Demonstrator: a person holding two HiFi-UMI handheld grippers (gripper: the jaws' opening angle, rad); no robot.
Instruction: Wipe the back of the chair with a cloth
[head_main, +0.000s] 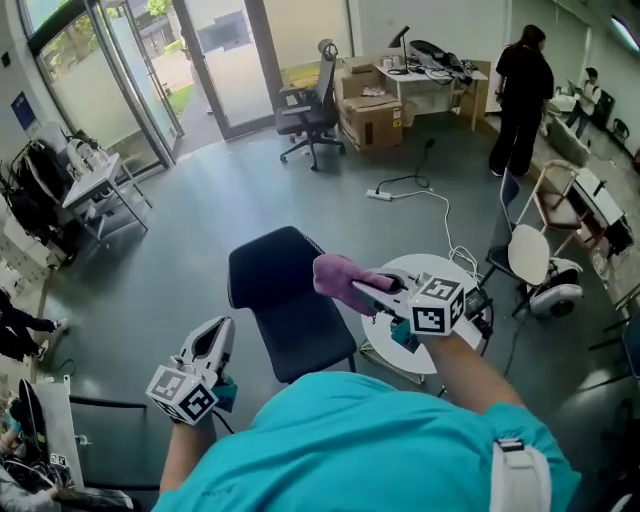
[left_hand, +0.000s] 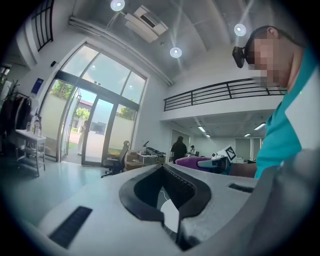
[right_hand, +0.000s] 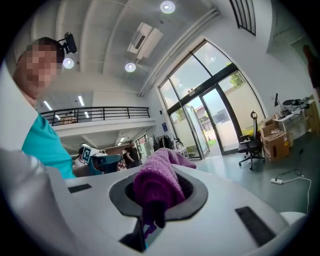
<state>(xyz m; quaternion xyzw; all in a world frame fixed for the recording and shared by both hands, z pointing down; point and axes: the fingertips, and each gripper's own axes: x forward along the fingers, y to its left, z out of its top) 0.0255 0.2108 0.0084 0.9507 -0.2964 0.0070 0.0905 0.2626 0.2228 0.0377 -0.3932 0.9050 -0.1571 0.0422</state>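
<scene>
Right gripper (head_main: 368, 286) clamped on purple cloth (head_main: 338, 279), left gripper (head_main: 214, 334) closed and empty, chair (head_main: 282, 300) near edge hidden behind teal shirt (head_main: 370, 440)

Grey floor (head_main: 200, 220) with dark chair (head_main: 285, 310), round white table (head_main: 425, 263), power strip (head_main: 379, 195).

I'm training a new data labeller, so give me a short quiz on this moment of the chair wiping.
1. True or false: the purple cloth touches the chair.
2. Which gripper holds the cloth? A left, B right, C both.
3. Fill in: on the person's right of the chair stands a round white ____.
Key: 1 false; 2 B, the right gripper; 3 table.
</scene>
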